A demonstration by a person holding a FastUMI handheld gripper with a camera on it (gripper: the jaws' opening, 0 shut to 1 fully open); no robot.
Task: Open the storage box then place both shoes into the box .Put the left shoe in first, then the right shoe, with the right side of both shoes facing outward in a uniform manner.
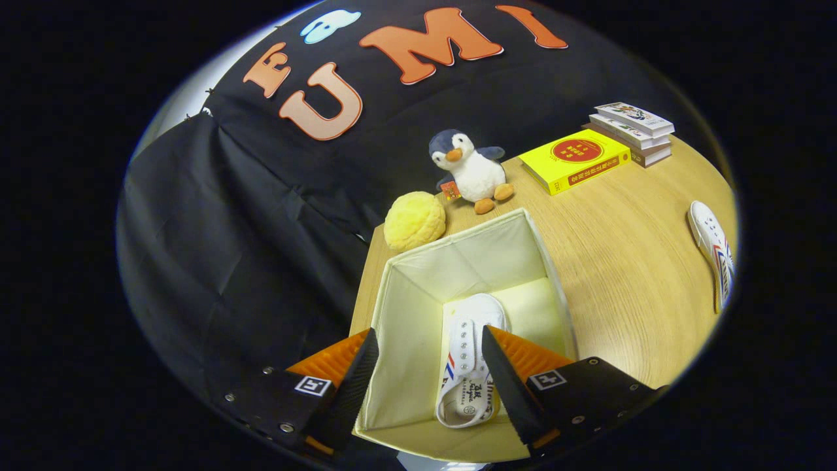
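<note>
The cream fabric storage box [405,288] stands open on the wooden table, right under my fingers. One white sneaker [469,353] with red and blue side stripes lies on the box floor, toe pointing away from me, close to the box's right wall. My gripper [428,340] hangs above the box opening, open, with nothing between its fingers; the right fingertip [492,340] overlaps the shoe in the view. The other white sneaker [714,252] lies on its side on the table, far off to the right.
Beyond the box sit a yellow plush ball [414,220] and a plush penguin [472,171]. A yellow book [577,159] and a small stack of books [633,131] lie at the back right. The wooden table [621,261] ends just left of the box.
</note>
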